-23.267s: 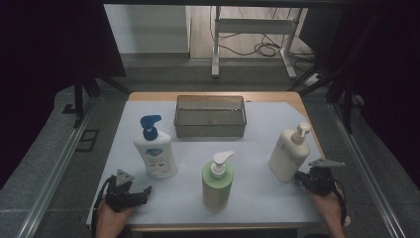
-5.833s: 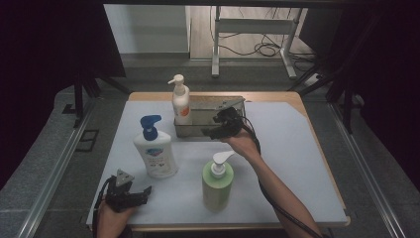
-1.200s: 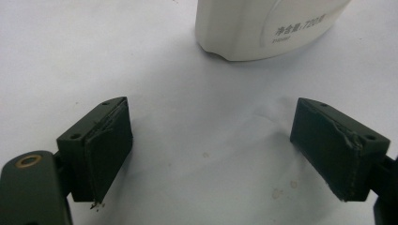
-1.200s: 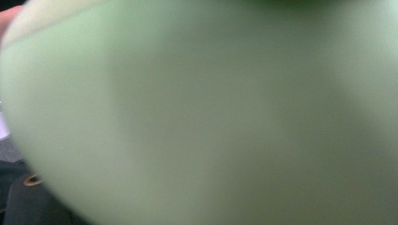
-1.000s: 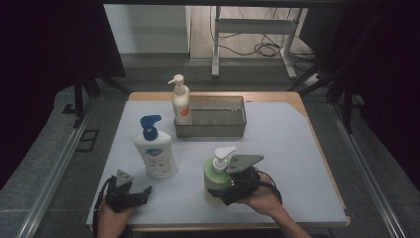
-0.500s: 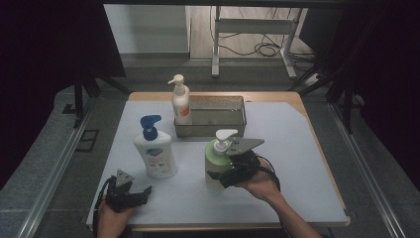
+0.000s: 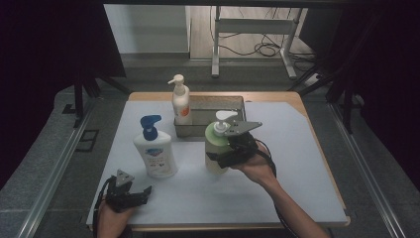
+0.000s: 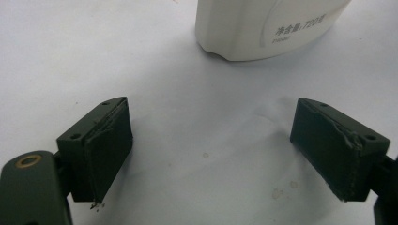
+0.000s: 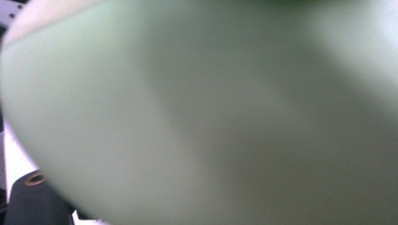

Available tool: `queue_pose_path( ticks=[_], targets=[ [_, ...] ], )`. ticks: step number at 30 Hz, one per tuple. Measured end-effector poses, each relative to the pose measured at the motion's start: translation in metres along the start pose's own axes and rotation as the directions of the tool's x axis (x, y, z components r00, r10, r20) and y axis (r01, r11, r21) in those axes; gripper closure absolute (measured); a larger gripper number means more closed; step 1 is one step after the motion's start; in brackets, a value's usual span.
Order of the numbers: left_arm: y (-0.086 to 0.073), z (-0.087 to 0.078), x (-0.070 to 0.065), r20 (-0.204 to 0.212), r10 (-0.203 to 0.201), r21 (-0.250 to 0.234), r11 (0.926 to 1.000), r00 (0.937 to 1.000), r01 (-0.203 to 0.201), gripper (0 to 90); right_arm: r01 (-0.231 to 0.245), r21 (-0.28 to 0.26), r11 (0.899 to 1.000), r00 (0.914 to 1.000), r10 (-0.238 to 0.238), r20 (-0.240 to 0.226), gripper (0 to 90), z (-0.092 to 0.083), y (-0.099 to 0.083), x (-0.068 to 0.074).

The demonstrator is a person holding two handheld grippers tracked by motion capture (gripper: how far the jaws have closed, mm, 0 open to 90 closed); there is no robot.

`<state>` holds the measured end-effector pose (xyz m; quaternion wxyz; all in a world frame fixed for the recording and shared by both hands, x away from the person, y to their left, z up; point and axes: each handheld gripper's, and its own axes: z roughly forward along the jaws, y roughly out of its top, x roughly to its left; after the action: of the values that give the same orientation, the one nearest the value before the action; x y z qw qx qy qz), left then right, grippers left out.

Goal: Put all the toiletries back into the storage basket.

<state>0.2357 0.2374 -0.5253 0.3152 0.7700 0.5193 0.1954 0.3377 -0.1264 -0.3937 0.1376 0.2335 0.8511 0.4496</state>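
The green pump bottle (image 7: 216,148) looks like smooth, matt plastic, pale and soft-sheened in the right gripper view. The white bottle with the blue pump (image 7: 154,153) is glossier plastic. The basket (image 7: 210,111), upper middle, is fine metal mesh. The table (image 7: 297,148) carries a matt white sheet over wood edges. The left tool (image 8: 225,150) has rough, scuffed black pads (image 8: 110,150).

I see the pale green plastic pump bottle (image 7: 217,146) with its white dispenser head upright; it sits mid-table, just before the wire basket (image 7: 210,115).
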Motion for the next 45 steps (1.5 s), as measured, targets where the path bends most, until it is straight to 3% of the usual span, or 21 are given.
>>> queue_pose_path(
  ticks=[18,45],
  targets=[
    [0.000,0.000,0.000,0.000,-0.002,0.000,1.0000,1.0000,0.002,12.9,-0.035,-0.017,0.999,0.9975,0.036,0.061,12.1,0.010,0.029,-0.022],
    [0.000,0.000,0.000,0.000,-0.003,0.000,1.0000,1.0000,0.003,12.9,-0.089,-0.028,0.996,0.9823,0.093,0.163,12.2,0.024,0.064,-0.051]
  ],
)
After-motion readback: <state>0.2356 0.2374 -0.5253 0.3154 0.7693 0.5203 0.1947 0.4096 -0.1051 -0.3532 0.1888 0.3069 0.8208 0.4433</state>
